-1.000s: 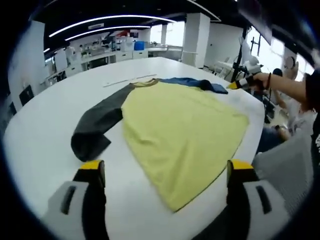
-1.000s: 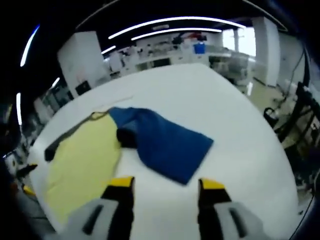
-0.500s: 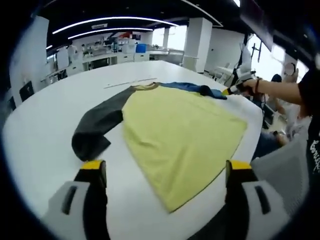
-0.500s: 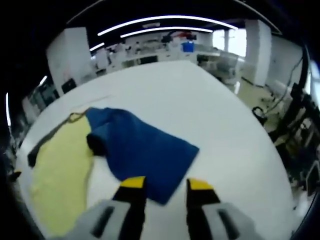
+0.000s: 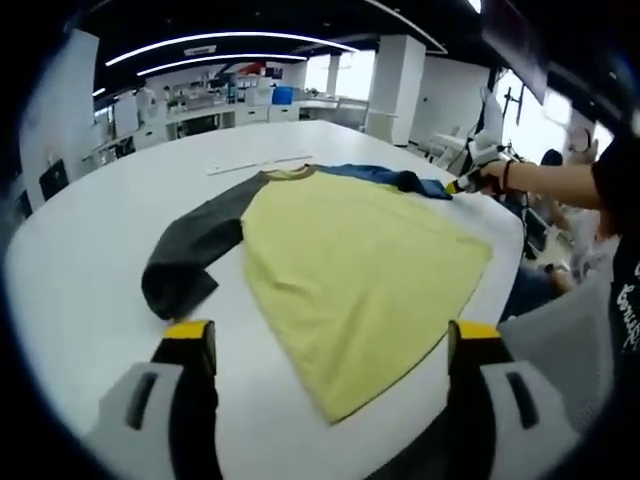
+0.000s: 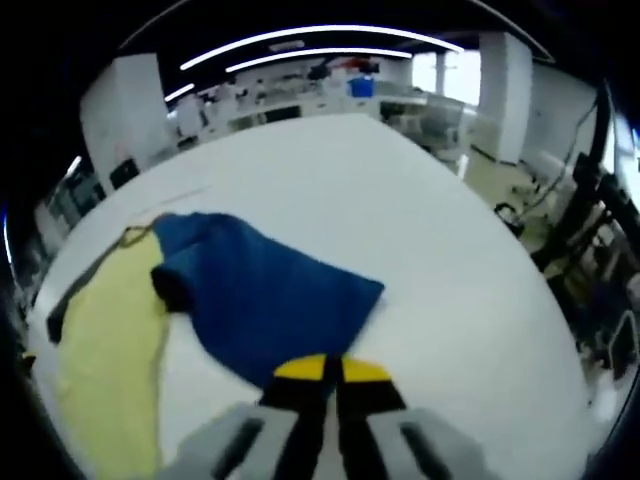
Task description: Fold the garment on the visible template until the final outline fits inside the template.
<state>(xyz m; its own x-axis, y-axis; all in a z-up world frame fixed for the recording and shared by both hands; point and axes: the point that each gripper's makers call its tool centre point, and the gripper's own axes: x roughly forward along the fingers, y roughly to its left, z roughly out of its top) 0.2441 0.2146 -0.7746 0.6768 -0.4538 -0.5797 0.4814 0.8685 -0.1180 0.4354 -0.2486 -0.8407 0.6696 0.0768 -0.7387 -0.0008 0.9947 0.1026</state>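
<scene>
Lying flat on the white table (image 5: pixel 90 250), the shirt (image 5: pixel 350 270) has a yellow body, a grey sleeve (image 5: pixel 190 255) and a blue sleeve (image 6: pixel 260 300) — right gripper (image 6: pixel 330 368) pinches the blue sleeve's edge. Left gripper (image 5: pixel 330 340) is spread wide near the hem.

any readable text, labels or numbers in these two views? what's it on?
None can be read.
White lettering on the person's dark sleeve at the edge of the left gripper view: too blurred and cut off to read.
The garment shows no print or tag.
Background lab signs and blue boxes: too small to read.
</scene>
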